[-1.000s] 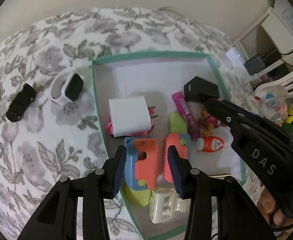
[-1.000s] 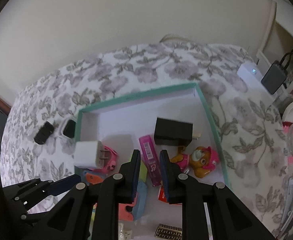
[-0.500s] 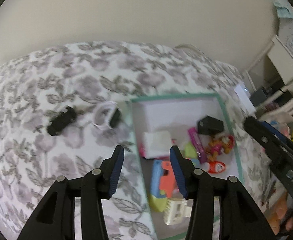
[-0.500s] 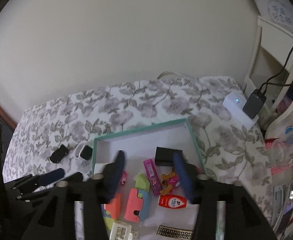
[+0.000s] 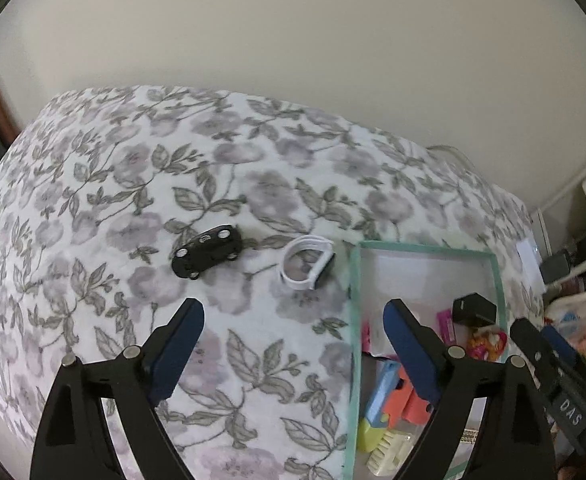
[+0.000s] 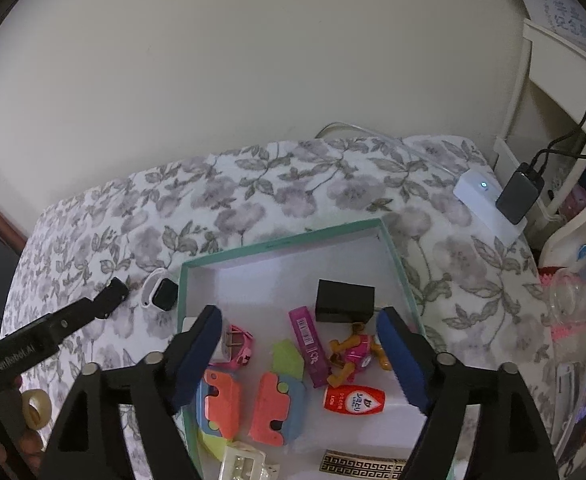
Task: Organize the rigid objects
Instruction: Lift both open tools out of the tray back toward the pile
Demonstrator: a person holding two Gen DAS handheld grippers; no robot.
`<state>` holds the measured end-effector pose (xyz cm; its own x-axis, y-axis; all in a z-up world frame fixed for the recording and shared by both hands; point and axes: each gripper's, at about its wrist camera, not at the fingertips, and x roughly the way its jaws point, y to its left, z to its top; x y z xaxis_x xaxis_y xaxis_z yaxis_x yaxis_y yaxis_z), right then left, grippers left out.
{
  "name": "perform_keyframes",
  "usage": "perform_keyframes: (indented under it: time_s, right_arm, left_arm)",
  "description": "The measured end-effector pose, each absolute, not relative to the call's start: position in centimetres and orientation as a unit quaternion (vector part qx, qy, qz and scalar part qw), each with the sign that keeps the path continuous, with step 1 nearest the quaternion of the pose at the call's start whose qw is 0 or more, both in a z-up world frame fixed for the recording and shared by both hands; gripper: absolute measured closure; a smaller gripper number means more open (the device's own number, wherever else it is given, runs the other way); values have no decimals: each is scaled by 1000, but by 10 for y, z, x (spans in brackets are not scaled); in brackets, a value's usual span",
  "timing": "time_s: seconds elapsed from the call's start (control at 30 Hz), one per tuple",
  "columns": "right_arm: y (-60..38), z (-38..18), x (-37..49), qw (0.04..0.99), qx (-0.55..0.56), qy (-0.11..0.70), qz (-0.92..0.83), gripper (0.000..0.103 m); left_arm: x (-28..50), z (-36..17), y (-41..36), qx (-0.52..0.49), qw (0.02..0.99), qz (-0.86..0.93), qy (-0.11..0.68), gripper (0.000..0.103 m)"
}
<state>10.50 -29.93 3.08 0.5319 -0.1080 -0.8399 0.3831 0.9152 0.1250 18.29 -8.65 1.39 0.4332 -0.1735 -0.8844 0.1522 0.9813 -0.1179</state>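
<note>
1. Hovering apart and empty, left gripper (image 5: 293,354) and right gripper (image 6: 299,354) have just been opening.
2. Toy car (image 5: 207,251) and watch (image 5: 308,262) lie left of the box (image 6: 281,242).
3. Soft bedding could tip the car during pinching.

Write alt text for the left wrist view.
The open left gripper, holding nothing, hovers over a floral bedspread where a black toy car and a white smartwatch lie left of a teal-rimmed box of small items.

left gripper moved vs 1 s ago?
Yes. The left gripper has swung off the teal box toward the black toy car on the bedspread; its jaws have just been opening, nothing between them.
</note>
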Motion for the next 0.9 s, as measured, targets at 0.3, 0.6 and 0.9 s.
perform_keyframes:
  time_s: [0.3, 0.6, 0.9]
  right_arm:
    - [-283, 16, 118, 855, 142, 484, -124, 1]
    - [-236, 8, 135, 860, 111, 491, -85, 1]
    - [-184, -2, 149, 866, 83, 492, -35, 1]
  left_arm:
    - [192, 7, -56, -49, 847, -37, 529, 5]
    - [205, 1, -12, -85, 843, 8, 531, 5]
    - [214, -8, 61, -143, 835, 79, 526, 5]
